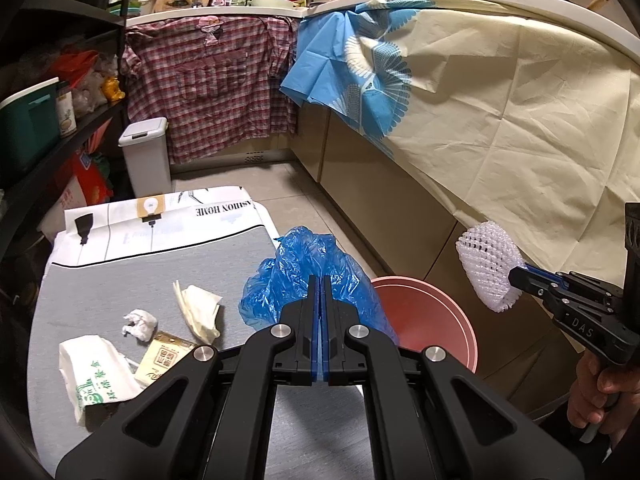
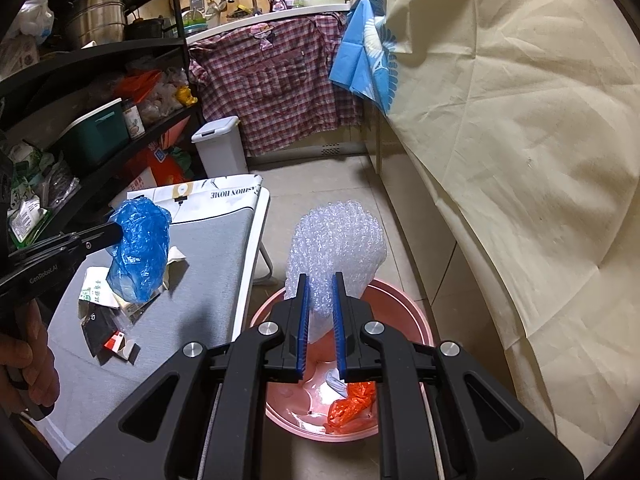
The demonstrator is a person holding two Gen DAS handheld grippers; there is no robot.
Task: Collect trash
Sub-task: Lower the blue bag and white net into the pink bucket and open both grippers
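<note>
My left gripper (image 1: 319, 280) is shut on a crumpled blue plastic bag (image 1: 280, 280) and holds it above the right edge of the grey table (image 1: 120, 280); the bag also shows in the right wrist view (image 2: 138, 248). My right gripper (image 2: 320, 278) is shut on a white foam net sleeve (image 2: 336, 240) held above the pink basin (image 2: 416, 316) on the floor; the sleeve also shows in the left wrist view (image 1: 486, 264). The basin (image 1: 424, 316) holds an orange bag (image 2: 352, 402) and white scraps. On the table lie a crumpled tissue (image 1: 138, 322), a folded napkin (image 1: 200, 310), a small carton (image 1: 160, 360) and a printed white bag (image 1: 92, 372).
A white lidded bin (image 1: 146, 152) stands on the floor beyond the table. A black shelf rack (image 2: 100, 92) full of goods runs along the left. A cream cloth (image 2: 500, 140) drapes over the counter on the right. A plaid shirt (image 1: 208, 84) hangs at the back.
</note>
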